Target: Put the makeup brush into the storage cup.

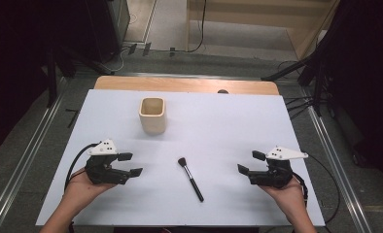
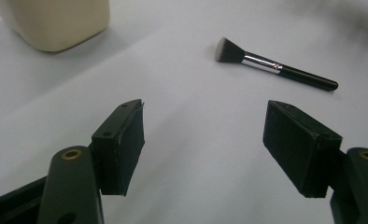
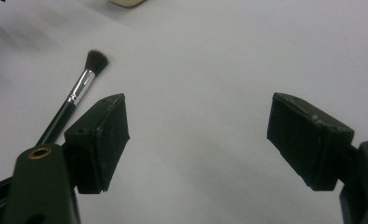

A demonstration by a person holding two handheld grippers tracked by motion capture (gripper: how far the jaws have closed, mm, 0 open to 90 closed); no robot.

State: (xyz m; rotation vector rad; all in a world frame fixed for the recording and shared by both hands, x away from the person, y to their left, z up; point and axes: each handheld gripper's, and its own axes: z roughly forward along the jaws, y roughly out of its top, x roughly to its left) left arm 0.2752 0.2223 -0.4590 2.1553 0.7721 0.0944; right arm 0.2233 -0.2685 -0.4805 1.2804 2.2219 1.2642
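The left gripper (image 1: 130, 164) rests low on the bench (image 1: 228, 121), its fingers (image 2: 121, 144) spread wide with nothing but bare white surface between them. The right gripper (image 1: 251, 162) mirrors it on the other side, its fingers (image 3: 100, 140) just as wide and also closed on nothing. Each is held in a hand coming in from the near edge, with a black cable trailing back. The finger pads are flat, matt black blocks with squared corners.

The brush (image 1: 190, 178) lies flat on the bench between the two grippers, apart from both. Its dark bristle head points toward the far side and its handle runs back toward the near edge, slightly slanted. It has a slim glossy black handle, a short shiny metal collar and a soft, rounded tuft.

Farther off, nearer the left gripper's side, a cup (image 1: 152, 115) stands upright. It is cream-coloured, smooth, squarish with rounded corners, and open at the top.

The bench top is a plain white sheet over a wooden board whose far edge shows. Around it are grey floor, metal rails, cables and dark stands.
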